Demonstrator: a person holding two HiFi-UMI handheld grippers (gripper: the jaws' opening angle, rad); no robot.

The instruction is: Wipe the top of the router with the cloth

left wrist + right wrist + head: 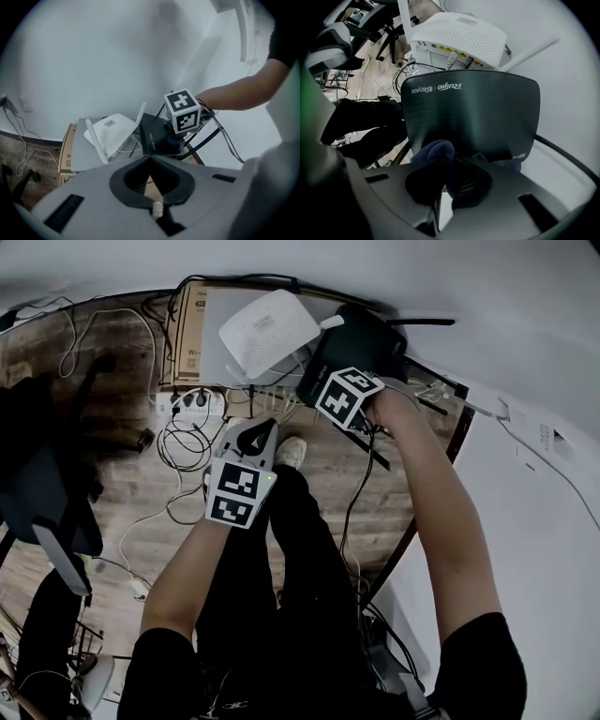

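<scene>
**A:** While the right gripper [447, 165] is sitting low in the middle of its own view, what is it carrying?

**B:** Its jaws are clamping down on the cloth [435, 151], a dark blue wad. The wad is bulging out in front of them and touching the near edge of the router [473, 110], the black one filling the centre of that frame.

**A:** And where is the router lying in the head view?

**B:** At the upper middle, partly under the right gripper's marker cube. A white router [267, 332] is sitting just to its left.

**A:** Is the left gripper [150, 158] doing anything?

**B:** No. Its jaws are closed tip to tip with nothing between them. It is hanging at the centre of the head view, well short of both routers.

**A:** How is the cloth going to behave?

**B:** I am judging it soft and limp. Only the bunched part next to the jaws is going to carry any pressure, so the bite is looking well placed, close to the wad.

**A:** And the router?

**B:** I am guessing it is a light, stiff plastic shell with a smooth, gently curved top. With cables [457, 58] trailing off its far edge, it is likely to skid under a hard push. Light strokes seem wise, or the left gripper steadying a side edge, clear of the plugs.
</scene>
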